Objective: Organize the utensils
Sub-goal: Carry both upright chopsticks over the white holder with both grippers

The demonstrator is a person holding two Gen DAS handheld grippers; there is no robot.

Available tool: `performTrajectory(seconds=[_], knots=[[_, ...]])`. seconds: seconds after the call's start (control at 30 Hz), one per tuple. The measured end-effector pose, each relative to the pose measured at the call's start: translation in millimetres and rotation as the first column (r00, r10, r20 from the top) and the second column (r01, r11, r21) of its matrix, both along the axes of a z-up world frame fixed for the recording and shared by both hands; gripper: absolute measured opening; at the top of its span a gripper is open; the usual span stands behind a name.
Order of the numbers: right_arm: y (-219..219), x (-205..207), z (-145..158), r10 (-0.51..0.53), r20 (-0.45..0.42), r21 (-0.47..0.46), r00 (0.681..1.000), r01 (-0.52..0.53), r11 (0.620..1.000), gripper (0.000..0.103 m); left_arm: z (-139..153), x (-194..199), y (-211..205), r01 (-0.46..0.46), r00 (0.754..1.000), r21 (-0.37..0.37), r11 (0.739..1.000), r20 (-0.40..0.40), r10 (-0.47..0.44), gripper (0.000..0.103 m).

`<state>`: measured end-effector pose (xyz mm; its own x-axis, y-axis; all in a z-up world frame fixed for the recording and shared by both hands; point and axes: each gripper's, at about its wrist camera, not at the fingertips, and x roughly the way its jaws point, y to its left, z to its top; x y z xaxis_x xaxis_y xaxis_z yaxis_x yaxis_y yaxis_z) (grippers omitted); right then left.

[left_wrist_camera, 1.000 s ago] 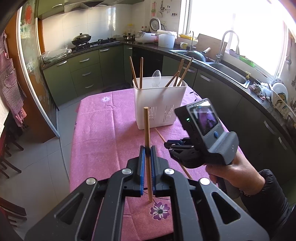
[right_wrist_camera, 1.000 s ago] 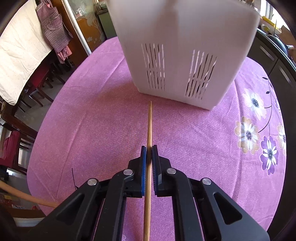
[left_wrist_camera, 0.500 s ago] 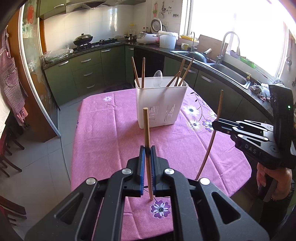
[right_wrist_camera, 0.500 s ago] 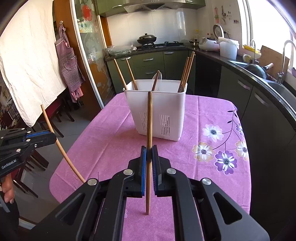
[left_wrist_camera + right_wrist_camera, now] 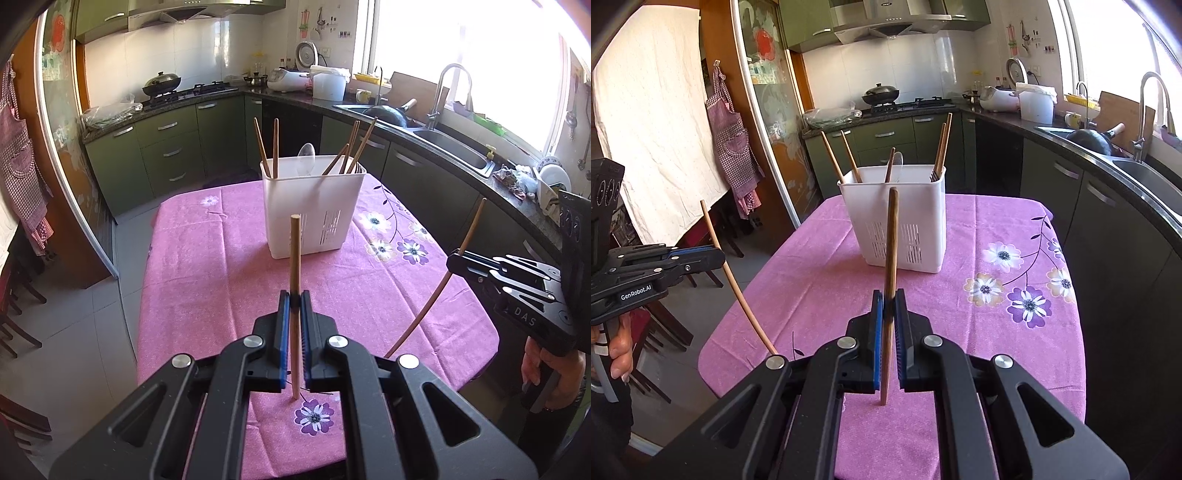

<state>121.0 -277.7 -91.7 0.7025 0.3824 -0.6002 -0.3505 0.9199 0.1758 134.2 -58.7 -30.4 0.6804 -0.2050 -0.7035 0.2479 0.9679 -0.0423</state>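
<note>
A table with a pink flowered cloth [image 5: 207,258] fills the middle of both views. Green cupboards [image 5: 162,147] run along the back of the room, with a dark counter on top. A wok [image 5: 162,82] sits on the stove at the upper left of the left view. The sink [image 5: 454,147] and tap are under a bright window at the upper right. A checked apron [image 5: 733,136] hangs by the door at the left of the right view.

A white holder [image 5: 312,210] stands upright on the far half of the table, in the middle of the frame. Chopsticks and a spoon stick up out of it.

The left gripper [image 5: 294,301] is at the bottom middle of its view. Its blue pads are pressed together on a chopstick [image 5: 294,254] that stands straight up, in front of the holder and well apart from it.

The right gripper [image 5: 889,301] is at the bottom middle of its view. It pinches a darker chopstick [image 5: 891,236], tilted a little, also short of the holder.

Each gripper shows at the edge of the other's view, held above the table's near edge.
</note>
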Motion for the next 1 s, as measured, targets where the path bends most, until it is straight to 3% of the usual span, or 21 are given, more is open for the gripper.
performTrajectory(seconds=[0.6,1.0], knots=[[4.8,0.6,0.7,0.019,0.003,0.001,1.000,-0.019,1.000,0.007,2.5,2.2,-0.3,0.004,1.000,0.008,1.000,0.005,-0.004,0.006],[10.8,4.6,25.4,0.044,0.044,0.007,0.998,-0.045,0.999,0.007,13.0,6.1,-3.3,0.010,1.000,0.003,1.000,0.025,-0.010,0.006]])
